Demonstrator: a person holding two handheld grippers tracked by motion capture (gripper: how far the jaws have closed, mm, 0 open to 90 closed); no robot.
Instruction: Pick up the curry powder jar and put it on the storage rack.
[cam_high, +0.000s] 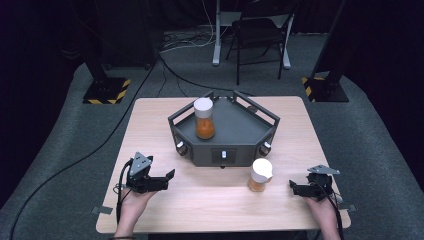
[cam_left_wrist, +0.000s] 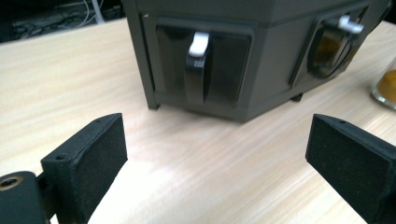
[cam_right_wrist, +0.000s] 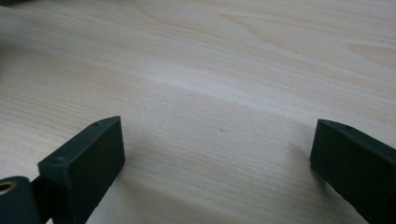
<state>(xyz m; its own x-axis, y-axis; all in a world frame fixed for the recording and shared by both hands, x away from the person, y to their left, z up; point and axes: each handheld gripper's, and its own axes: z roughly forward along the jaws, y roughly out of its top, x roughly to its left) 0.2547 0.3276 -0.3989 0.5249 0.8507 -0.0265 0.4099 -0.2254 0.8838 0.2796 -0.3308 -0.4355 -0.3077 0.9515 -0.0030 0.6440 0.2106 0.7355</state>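
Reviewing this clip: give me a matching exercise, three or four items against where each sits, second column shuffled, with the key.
Items:
1. flask with orange liquid
2. beaker with orange liquid
3. left gripper
4. right gripper

Places:
A. on the bare table, just in front of the grey tray stand
B. near the table's right front corner
C. on top of the tray stand
D. near the table's left front, jaws open

Pairs: 1-C, 2-A, 3-D, 4-B
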